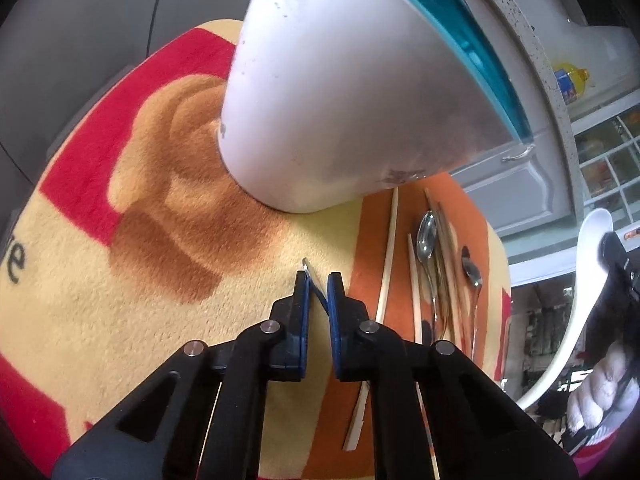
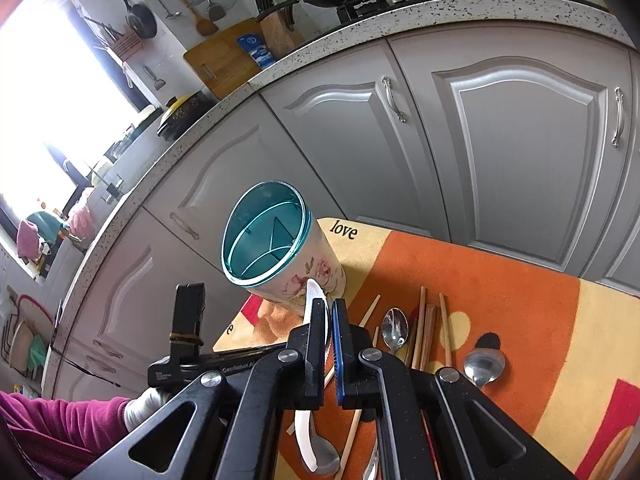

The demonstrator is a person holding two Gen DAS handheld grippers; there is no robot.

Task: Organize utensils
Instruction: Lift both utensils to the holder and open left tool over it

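A white utensil holder with a teal insert (image 2: pixel 276 248) stands on the patterned mat (image 2: pixel 520 304); it fills the top of the left wrist view (image 1: pixel 360 92). My right gripper (image 2: pixel 329 312) is shut on a white spoon (image 2: pixel 310 444), held above the mat just in front of the holder; the spoon also shows in the left wrist view (image 1: pixel 576 312). My left gripper (image 1: pixel 318 284) is shut on a thin metal utensil handle (image 1: pixel 312 274) near the holder's base. Metal spoons (image 2: pixel 394 330) and wooden chopsticks (image 2: pixel 424 328) lie on the mat.
Grey kitchen cabinets (image 2: pixel 500 140) stand behind the mat under a speckled counter (image 2: pixel 360 28). Another metal spoon (image 2: pixel 484 366) lies to the right. More chopsticks (image 1: pixel 386 248) and spoons (image 1: pixel 426 236) lie right of my left gripper.
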